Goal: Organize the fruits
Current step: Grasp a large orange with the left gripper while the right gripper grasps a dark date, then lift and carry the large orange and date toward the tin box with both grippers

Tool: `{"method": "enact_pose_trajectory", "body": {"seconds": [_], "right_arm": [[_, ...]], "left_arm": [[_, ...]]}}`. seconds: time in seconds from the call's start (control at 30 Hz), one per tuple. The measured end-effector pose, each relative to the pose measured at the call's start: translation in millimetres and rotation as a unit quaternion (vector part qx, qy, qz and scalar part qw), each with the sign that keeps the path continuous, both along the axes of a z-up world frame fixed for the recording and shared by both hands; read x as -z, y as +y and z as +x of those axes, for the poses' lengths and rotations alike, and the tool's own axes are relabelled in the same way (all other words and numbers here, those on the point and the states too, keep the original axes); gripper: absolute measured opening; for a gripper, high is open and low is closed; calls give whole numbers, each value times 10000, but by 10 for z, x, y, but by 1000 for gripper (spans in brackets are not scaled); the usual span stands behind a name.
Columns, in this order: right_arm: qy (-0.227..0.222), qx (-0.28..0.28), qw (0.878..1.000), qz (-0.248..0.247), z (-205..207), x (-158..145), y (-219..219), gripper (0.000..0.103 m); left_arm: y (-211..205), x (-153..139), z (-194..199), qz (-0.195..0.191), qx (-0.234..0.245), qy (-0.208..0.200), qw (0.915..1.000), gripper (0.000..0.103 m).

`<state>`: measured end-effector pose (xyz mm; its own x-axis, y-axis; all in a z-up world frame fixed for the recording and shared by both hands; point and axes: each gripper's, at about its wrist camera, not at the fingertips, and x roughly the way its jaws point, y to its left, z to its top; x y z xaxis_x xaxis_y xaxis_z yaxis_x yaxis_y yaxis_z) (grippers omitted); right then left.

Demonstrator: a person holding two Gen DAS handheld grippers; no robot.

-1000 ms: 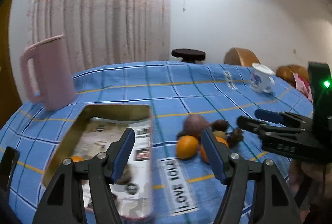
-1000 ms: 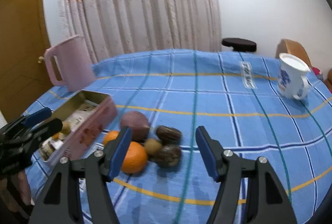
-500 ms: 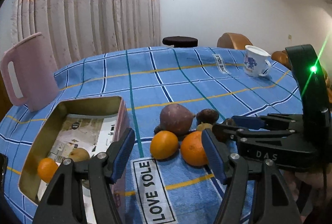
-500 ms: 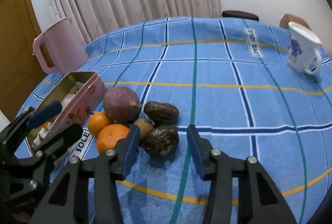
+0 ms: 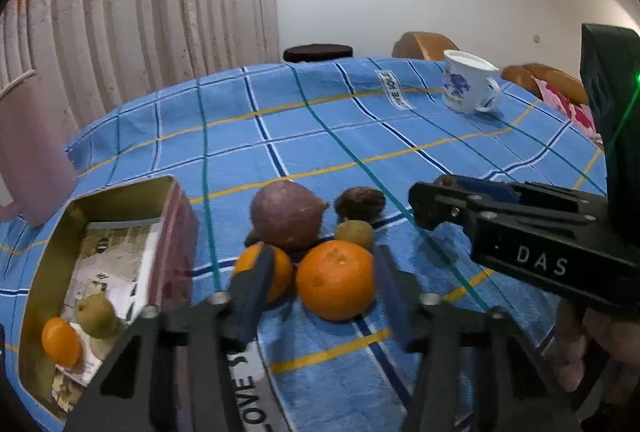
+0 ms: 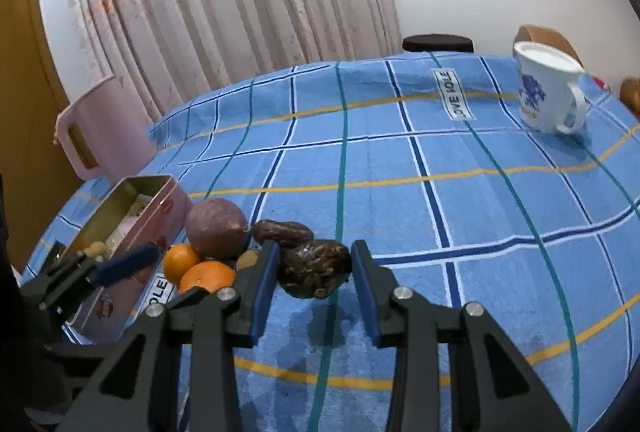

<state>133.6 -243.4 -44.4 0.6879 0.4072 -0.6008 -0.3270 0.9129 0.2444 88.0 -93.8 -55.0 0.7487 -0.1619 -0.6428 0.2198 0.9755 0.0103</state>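
Observation:
A pile of fruit lies on the blue checked cloth: a large orange (image 5: 335, 279), a smaller orange (image 5: 280, 268), a purple round fruit (image 5: 286, 213), a small green fruit (image 5: 354, 234) and a dark wrinkled fruit (image 5: 359, 200). My left gripper (image 5: 320, 282) is open, its fingers either side of the large orange. My right gripper (image 6: 314, 266) has its pads against a dark wrinkled fruit (image 6: 314, 268), which rests on the cloth. An open tin box (image 5: 172, 207) at the left holds an orange (image 5: 60, 342) and a green fruit (image 5: 96, 316).
A pink jug (image 6: 102, 127) stands behind the tin box. A white mug (image 6: 546, 93) with a blue print stands at the far right. A dark stool (image 5: 318, 52) and wooden chairs (image 5: 424, 43) stand beyond the table, before a curtain and white wall.
My left gripper has moved right from over the tin box to the large orange. My right gripper has come down and narrowed around the dark wrinkled fruit.

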Motion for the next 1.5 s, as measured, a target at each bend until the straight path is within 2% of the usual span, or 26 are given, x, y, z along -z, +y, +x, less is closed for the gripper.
{"method": "enact_pose_trajectory", "body": {"seconds": [0.1, 0.57, 0.83, 0.97, 1.1, 1.27, 1.5], "right_arm": [[-24, -3, 10000, -35, -16, -8, 5, 40], [4, -97, 9996, -256, -18, 31, 105, 40], [-74, -121, 9997, -220, -47, 14, 75, 40], [-216, -137, 9995, -200, -101, -18, 78, 40], [-318, -135, 9994, -99, -130, -49, 57, 40], [-360, -127, 9993, -21, -137, -63, 35, 40], [-527, -87, 9986, -24, -189, -100, 26, 40]], "left_arm": [[-34, 46, 75, -36, 54, 208, 9998, 46], [-82, 62, 149, 4, 10, 215, 9998, 48], [-26, 54, 153, -174, 19, 215, 9996, 45], [52, 15, 102, -349, -42, 65, 9994, 45], [18, -43, 20, -244, -62, -212, 9995, 45], [40, -72, -22, -208, -137, -368, 9990, 45], [124, -128, -101, -306, -350, -642, 9969, 45]]}}
